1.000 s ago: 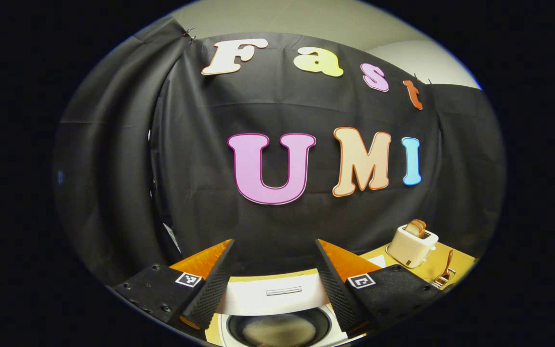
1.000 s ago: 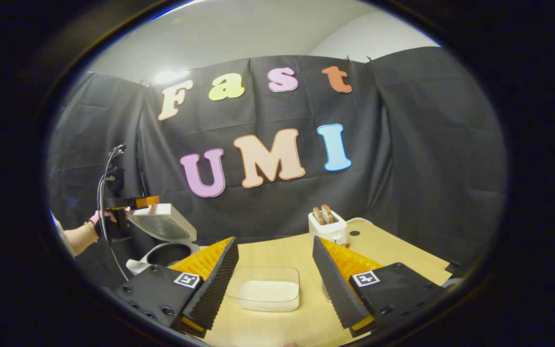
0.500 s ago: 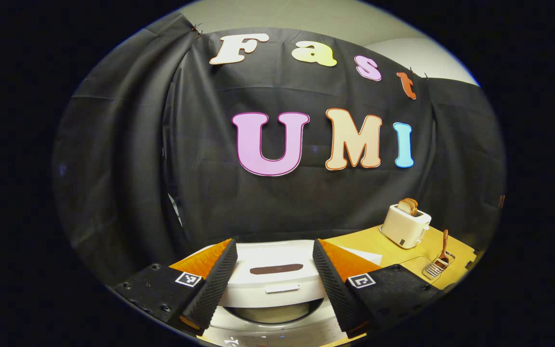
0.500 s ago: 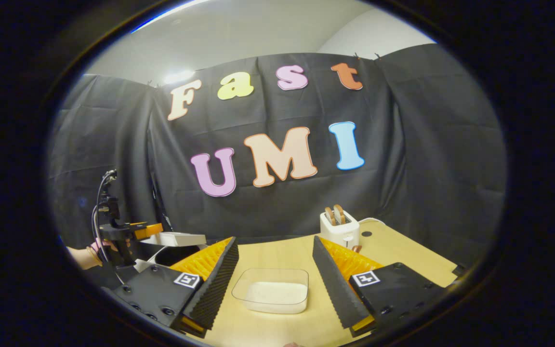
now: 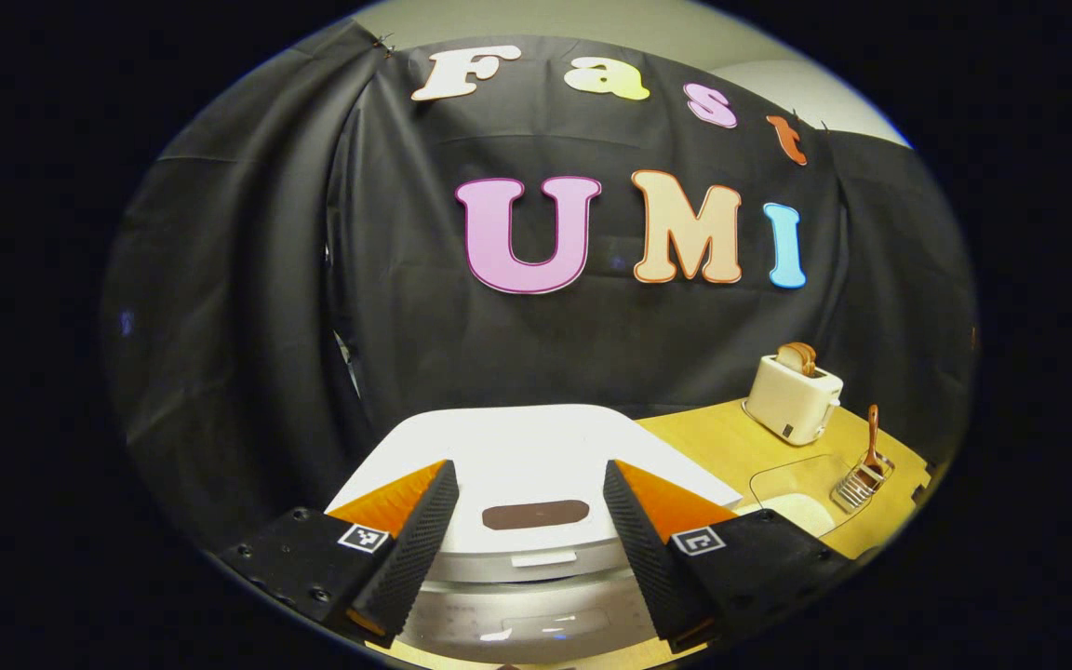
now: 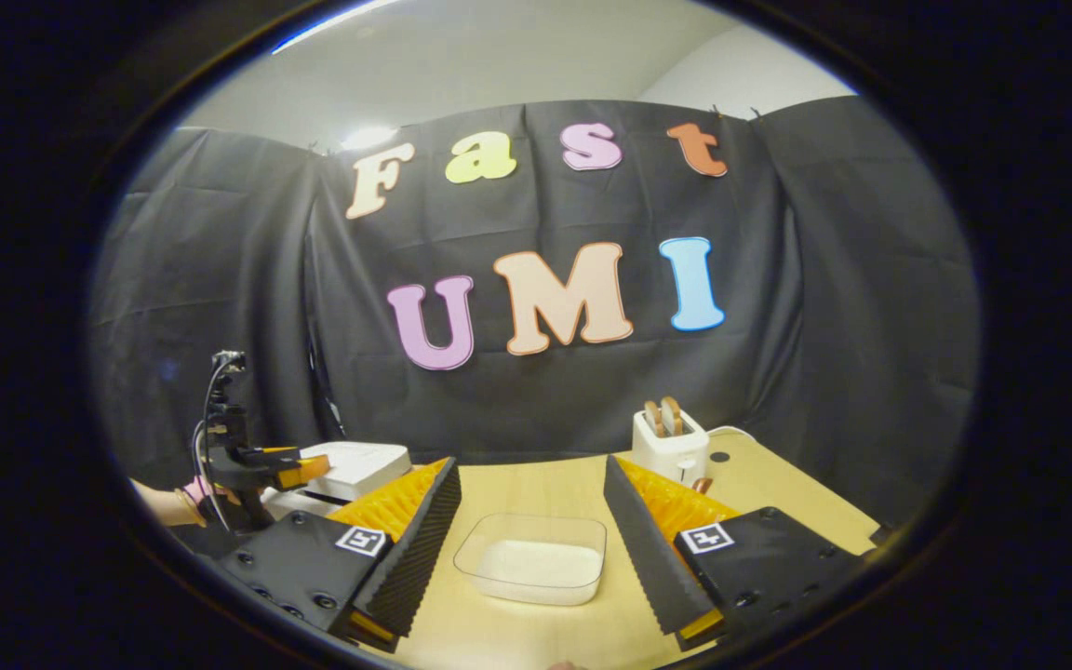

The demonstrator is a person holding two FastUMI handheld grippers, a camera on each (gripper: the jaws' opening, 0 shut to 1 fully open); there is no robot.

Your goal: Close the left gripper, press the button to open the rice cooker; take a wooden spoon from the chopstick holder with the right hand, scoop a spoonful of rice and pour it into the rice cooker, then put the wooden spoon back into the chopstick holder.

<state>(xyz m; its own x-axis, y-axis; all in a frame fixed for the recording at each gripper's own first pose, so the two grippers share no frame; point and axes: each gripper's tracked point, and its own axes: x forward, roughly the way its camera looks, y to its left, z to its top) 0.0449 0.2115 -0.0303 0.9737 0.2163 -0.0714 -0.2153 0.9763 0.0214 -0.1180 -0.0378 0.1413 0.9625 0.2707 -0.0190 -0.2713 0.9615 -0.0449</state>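
White plastic formed the rice cooker (image 5: 536,456), which sat at the near left end of a pale wooden counter (image 5: 713,447) in the left gripper view. Its lid lay down flat, with a dark oval panel (image 5: 536,514) near the front edge and a small bar-shaped button (image 5: 543,559) just below that. The left gripper (image 5: 531,549) hovered over the front of the lid, its jaws spread wide apart with nothing between them; whether they touched the lid could not be told.

Farther right on the counter stood a cream toaster (image 5: 792,398) with toast slices in its slots. Near it, a wooden spoon (image 5: 871,435) stood upright in a small wire chopstick holder (image 5: 860,482). A clear container of rice (image 5: 801,498) lay between the cooker and the holder.

From the right gripper view, the right gripper (image 6: 531,549) hung above the counter (image 6: 536,484), its jaws also wide open and empty. The clear rice container (image 6: 532,569) sat on the counter straight ahead, between the two fingers, with white rice covering its bottom. The toaster (image 6: 670,445) stood beyond it against the black cloth wall. Far to the left, the left gripper (image 6: 308,470) rested at the cooker's lid (image 6: 359,465), held by a person's hand (image 6: 196,491) with a bracelet at the wrist.
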